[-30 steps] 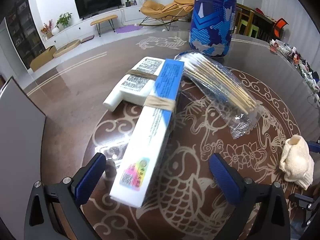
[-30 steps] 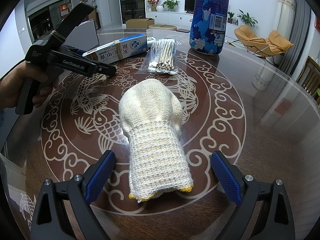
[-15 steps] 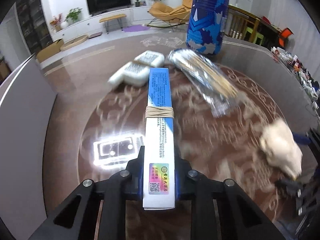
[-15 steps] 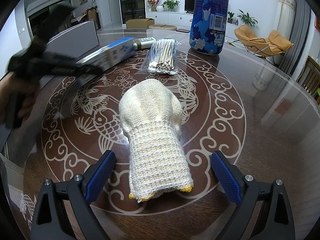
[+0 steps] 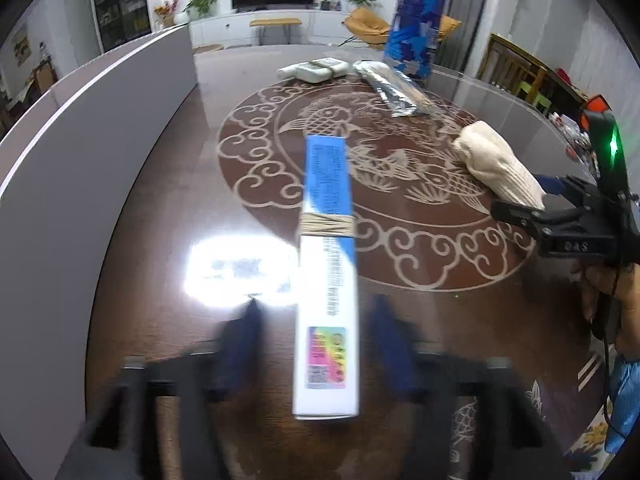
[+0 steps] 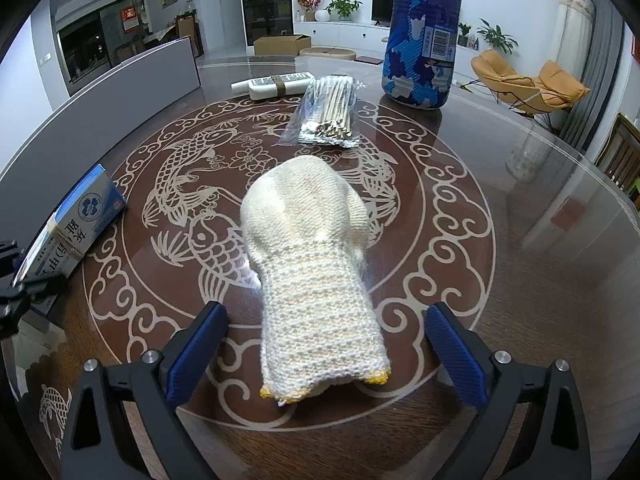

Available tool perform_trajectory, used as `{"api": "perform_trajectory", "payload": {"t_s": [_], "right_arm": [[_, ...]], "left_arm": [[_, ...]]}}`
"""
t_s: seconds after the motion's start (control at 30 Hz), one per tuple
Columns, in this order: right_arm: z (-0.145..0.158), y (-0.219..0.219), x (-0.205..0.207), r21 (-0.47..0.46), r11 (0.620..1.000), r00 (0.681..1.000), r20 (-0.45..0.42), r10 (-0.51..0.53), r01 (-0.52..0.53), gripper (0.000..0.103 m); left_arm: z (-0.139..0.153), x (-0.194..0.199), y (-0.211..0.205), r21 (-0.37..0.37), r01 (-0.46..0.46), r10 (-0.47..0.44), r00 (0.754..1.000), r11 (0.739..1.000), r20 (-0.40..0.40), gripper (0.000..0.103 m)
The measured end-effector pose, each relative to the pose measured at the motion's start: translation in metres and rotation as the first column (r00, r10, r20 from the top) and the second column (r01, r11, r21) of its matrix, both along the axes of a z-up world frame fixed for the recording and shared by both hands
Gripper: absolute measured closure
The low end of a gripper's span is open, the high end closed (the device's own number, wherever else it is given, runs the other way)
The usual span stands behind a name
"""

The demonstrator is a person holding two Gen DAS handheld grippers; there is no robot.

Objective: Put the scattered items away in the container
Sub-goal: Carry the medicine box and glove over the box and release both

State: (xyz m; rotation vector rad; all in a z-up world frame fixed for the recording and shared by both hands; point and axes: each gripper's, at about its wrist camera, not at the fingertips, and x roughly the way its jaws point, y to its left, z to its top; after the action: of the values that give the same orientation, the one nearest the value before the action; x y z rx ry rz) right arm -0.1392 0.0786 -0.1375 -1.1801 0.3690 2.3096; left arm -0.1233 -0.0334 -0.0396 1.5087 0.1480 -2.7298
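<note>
A long blue-and-white box [image 5: 326, 280] with a rubber band round it lies between the fingers of my left gripper [image 5: 316, 316]. The jaws are opening, and the blurred blue pads stand clear of the box's sides. In the right wrist view the box [image 6: 76, 216] is tilted, close to the grey container wall [image 6: 120, 92]. My right gripper [image 6: 326, 316] is open, with the cuff of a cream knitted glove [image 6: 312, 248] lying untouched between its fingers. A bag of wooden sticks [image 6: 328, 112] and a white banded tube [image 6: 276, 82] lie farther back.
A tall blue patterned canister [image 6: 424, 32] stands at the back of the round glass table [image 6: 500, 200]. The grey container wall [image 5: 80, 140] runs along the left side. A hand holds the right gripper [image 5: 560, 216] at the table's right edge.
My left gripper shut on the box, carried it left toward the grey container wall, and its jaws have now parted from it. The right gripper and the glove have not moved.
</note>
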Motion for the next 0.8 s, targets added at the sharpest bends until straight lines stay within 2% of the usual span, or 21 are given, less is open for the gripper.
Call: {"api": "perform_trajectory", "payload": {"t_s": [0.07, 0.13, 0.33, 0.37, 0.43, 0.47, 0.5, 0.53, 0.57, 0.6, 0.8], "right_arm": [[0.001, 0.001, 0.001, -0.013, 1.000, 1.000, -0.014, 0.003, -0.003, 0.001], [0.002, 0.005, 0.002, -0.040, 0.999, 1.000, -0.021, 0.011, -0.012, 0.000], [0.008, 0.017, -0.019, -0.068, 0.994, 0.992, 0.088, 0.095, -0.090, 0.001], [0.007, 0.019, -0.023, -0.074, 0.993, 0.989, 0.107, 0.105, -0.097, 0.001], [0.007, 0.024, -0.031, -0.099, 0.989, 0.983, 0.133, 0.125, -0.112, 0.002], [0.007, 0.026, -0.033, -0.106, 0.987, 0.981, 0.140, 0.131, -0.117, 0.010], [0.007, 0.026, -0.035, -0.110, 0.986, 0.979, 0.148, 0.138, -0.122, 0.024], [0.009, 0.025, -0.037, -0.099, 0.986, 0.977, 0.155, 0.147, -0.132, 0.033], [0.011, 0.024, -0.037, -0.103, 0.985, 0.976, 0.151, 0.155, -0.140, 0.053], [0.013, 0.024, -0.037, -0.111, 0.984, 0.977, 0.150, 0.155, -0.139, 0.059], [0.041, 0.006, -0.021, -0.106, 0.984, 0.984, 0.089, 0.154, -0.144, 0.062]], "left_arm": [[0.001, -0.003, -0.005, 0.022, -0.002, 0.002, 1.000, 1.000, -0.006, 0.031], [-0.002, -0.011, -0.007, 0.053, 0.026, -0.027, 0.999, 0.998, 0.024, 0.031], [-0.001, -0.032, 0.008, -0.046, 0.128, -0.125, 0.990, 0.991, 0.071, 0.030], [-0.001, -0.035, 0.010, -0.057, 0.137, -0.132, 0.988, 0.989, 0.076, 0.032], [0.000, -0.039, 0.012, -0.068, 0.148, -0.142, 0.987, 0.987, 0.075, 0.046], [0.002, -0.042, 0.013, -0.071, 0.151, -0.146, 0.987, 0.986, 0.072, 0.065], [0.004, -0.043, 0.014, -0.071, 0.151, -0.146, 0.987, 0.986, 0.075, 0.077], [0.004, -0.044, 0.014, -0.073, 0.146, -0.141, 0.987, 0.987, 0.078, 0.077], [0.004, -0.043, 0.015, -0.077, 0.142, -0.136, 0.988, 0.987, 0.076, 0.077], [0.005, -0.041, 0.015, -0.072, 0.139, -0.135, 0.989, 0.988, 0.068, 0.077], [0.016, -0.011, 0.012, 0.000, 0.092, -0.092, 0.996, 0.996, 0.012, 0.077]]}}
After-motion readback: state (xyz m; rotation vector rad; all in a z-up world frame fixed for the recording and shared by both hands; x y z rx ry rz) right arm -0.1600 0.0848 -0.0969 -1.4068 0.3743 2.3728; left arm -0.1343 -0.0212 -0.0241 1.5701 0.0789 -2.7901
